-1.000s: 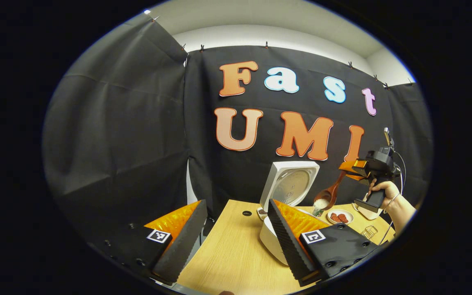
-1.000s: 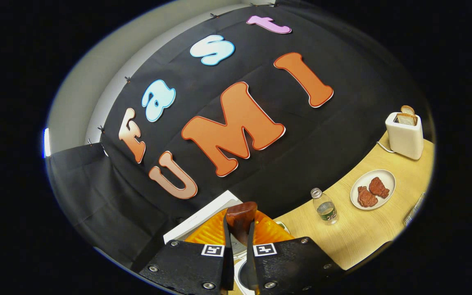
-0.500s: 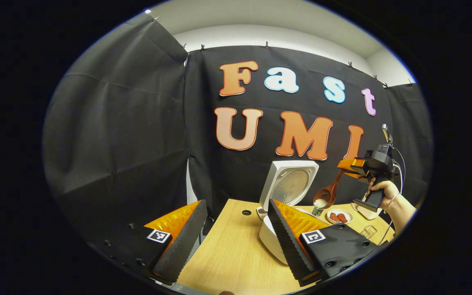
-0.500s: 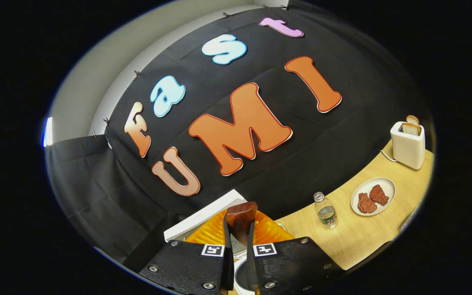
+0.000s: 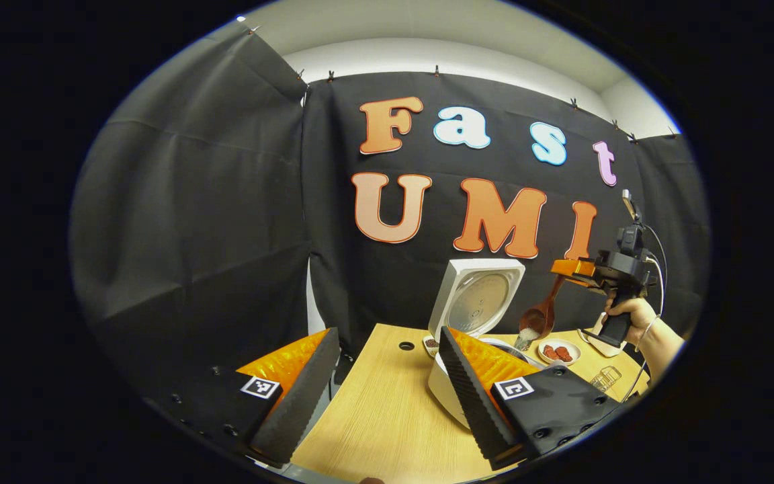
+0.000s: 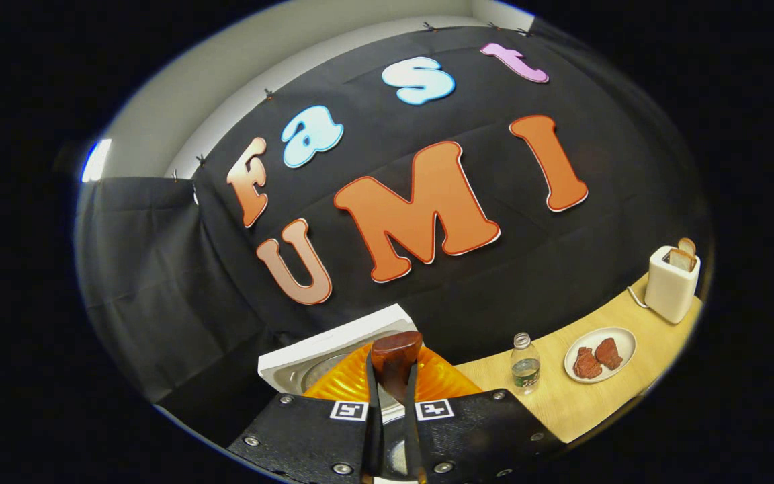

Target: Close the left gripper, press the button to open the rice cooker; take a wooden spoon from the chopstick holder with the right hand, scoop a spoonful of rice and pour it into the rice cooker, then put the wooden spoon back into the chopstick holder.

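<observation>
The rice cooker (image 5: 457,393) stood with its lid (image 5: 474,296) raised. Above its pot, the wooden spoon (image 5: 540,316), loaded with rice, was held tilted, its handle pinched between the fingers of the right gripper (image 6: 392,393). The left gripper (image 5: 387,383) was kept beside the rice cooker, jaws spread wide, nothing between them.

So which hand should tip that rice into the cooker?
Right. Its fingers clamp the wooden spoon, loaded with rice, beside the open rice cooker. The left gripper sits open, holding nothing.
</observation>
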`<state>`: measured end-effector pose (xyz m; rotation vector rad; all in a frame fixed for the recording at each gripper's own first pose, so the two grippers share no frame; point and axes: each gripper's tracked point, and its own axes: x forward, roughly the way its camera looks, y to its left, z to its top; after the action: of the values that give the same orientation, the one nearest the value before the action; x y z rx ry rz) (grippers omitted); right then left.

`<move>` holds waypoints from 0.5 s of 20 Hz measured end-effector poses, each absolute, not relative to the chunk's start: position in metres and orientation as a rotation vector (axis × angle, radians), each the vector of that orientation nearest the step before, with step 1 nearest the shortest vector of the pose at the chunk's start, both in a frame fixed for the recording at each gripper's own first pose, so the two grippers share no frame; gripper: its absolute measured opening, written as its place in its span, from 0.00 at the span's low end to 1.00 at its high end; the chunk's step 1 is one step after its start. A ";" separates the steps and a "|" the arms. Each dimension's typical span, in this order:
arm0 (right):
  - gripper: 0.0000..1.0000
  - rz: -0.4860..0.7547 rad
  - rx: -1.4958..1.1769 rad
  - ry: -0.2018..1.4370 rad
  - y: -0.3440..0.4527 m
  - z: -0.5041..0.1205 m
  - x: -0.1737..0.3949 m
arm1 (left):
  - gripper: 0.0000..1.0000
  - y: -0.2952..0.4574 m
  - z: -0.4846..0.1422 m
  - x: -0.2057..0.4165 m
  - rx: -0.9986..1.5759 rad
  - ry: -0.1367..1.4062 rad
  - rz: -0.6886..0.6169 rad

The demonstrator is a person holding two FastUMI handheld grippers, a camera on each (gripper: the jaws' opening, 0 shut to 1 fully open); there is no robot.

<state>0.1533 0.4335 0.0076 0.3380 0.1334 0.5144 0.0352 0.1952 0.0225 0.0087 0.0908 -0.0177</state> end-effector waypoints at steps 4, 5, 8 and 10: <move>0.12 0.554 0.259 0.103 0.449 0.008 0.148 | 1.00 0.196 0.019 0.037 0.006 0.099 -0.018; 0.12 0.560 0.241 0.100 0.451 0.008 0.147 | 1.00 0.197 0.019 0.037 0.007 0.101 -0.017; 0.12 0.596 0.196 0.080 0.461 0.011 0.141 | 1.00 0.197 0.018 0.039 0.009 0.099 -0.015; 0.12 0.603 0.150 0.065 0.463 0.009 0.138 | 1.00 0.198 0.017 0.039 0.008 0.100 -0.016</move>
<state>0.1382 0.4633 0.0090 0.1504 0.0655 0.6030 0.0385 0.1984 0.0170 0.0077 0.1002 -0.0164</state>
